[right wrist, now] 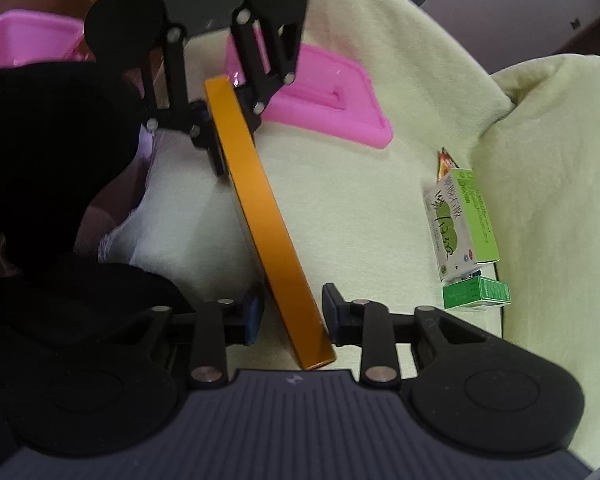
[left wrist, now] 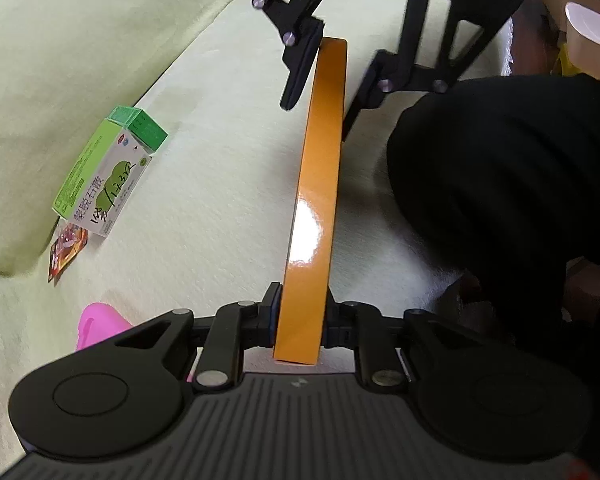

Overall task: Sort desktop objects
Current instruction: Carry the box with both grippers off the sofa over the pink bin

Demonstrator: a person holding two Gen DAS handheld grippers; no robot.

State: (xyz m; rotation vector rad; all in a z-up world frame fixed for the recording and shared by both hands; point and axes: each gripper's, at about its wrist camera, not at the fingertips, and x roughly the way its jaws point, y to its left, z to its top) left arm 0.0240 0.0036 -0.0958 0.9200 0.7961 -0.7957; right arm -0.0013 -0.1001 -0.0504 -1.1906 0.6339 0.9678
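Glossy orange box [left wrist: 318, 184], pinched by left gripper [left wrist: 300, 320], right gripper [right wrist: 290, 312] spread

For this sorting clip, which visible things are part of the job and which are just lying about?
Part of the job: orange box, clamped by the left gripper, with the open right gripper around its other end; green-and-white box; small green box; snack packet; pink lid; pink bin.

Lying about: green cloth; white bowl.
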